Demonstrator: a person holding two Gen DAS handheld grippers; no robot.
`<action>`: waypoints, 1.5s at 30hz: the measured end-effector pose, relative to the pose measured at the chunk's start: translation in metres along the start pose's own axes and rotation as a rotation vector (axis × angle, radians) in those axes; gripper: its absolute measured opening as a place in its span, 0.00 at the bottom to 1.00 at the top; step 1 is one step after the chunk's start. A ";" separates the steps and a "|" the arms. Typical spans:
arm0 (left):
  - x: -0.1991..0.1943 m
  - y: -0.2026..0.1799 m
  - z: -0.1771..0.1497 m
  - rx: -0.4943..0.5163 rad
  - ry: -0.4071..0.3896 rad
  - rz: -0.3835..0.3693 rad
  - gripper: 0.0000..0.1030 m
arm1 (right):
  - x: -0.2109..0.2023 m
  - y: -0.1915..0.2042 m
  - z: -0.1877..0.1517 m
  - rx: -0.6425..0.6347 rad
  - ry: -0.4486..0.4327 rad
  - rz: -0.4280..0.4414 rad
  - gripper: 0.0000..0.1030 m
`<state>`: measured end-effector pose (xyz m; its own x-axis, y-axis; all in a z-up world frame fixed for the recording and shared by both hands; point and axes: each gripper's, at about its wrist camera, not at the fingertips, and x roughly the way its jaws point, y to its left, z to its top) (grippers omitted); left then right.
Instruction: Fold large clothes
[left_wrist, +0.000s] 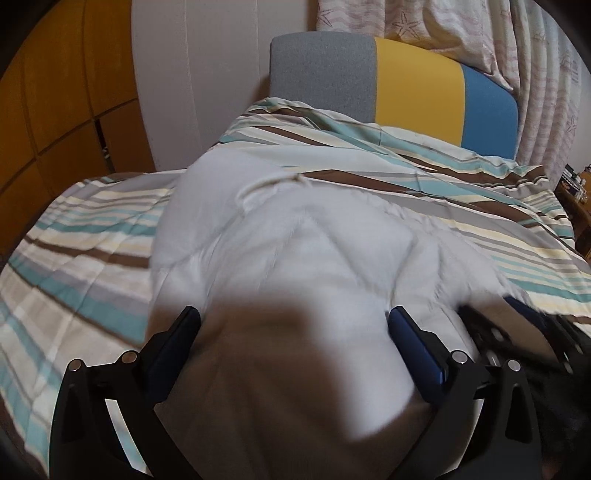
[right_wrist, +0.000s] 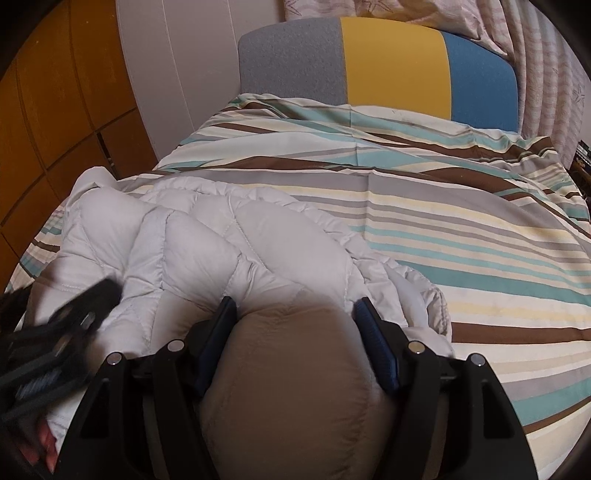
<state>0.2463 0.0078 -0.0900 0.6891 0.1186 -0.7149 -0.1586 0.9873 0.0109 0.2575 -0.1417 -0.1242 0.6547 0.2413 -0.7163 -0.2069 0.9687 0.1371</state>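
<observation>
left gripper (left_wrist: 293, 319): jaws wide, jacket (left_wrist: 295, 236) bulging between, lower centre
right gripper (right_wrist: 293, 308): fingers hugging a jacket fold, lower centre
bed (right_wrist: 461, 229): striped cover

Left gripper (left_wrist: 293, 321) angled down, fingers spread wide. Right gripper (right_wrist: 295, 312) angled down, fingers part open, possibly pressing fabric bulge between them; contact unclear.

The jacket (right_wrist: 207, 243) lies on the bedspread (right_wrist: 461, 229), headboard (right_wrist: 391, 62) behind.
</observation>
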 end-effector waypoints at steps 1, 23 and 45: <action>-0.006 0.001 -0.005 -0.006 -0.010 -0.002 0.97 | -0.002 0.000 -0.001 -0.001 -0.010 -0.001 0.65; -0.086 0.010 -0.057 0.015 -0.103 -0.010 0.97 | -0.097 0.021 -0.041 -0.084 -0.107 -0.045 0.90; -0.221 0.039 -0.133 -0.080 -0.167 0.048 0.97 | -0.250 0.028 -0.128 0.006 -0.148 0.043 0.98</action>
<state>-0.0069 0.0060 -0.0245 0.7862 0.1875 -0.5888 -0.2451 0.9693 -0.0186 -0.0049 -0.1825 -0.0285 0.7453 0.2876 -0.6015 -0.2328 0.9576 0.1695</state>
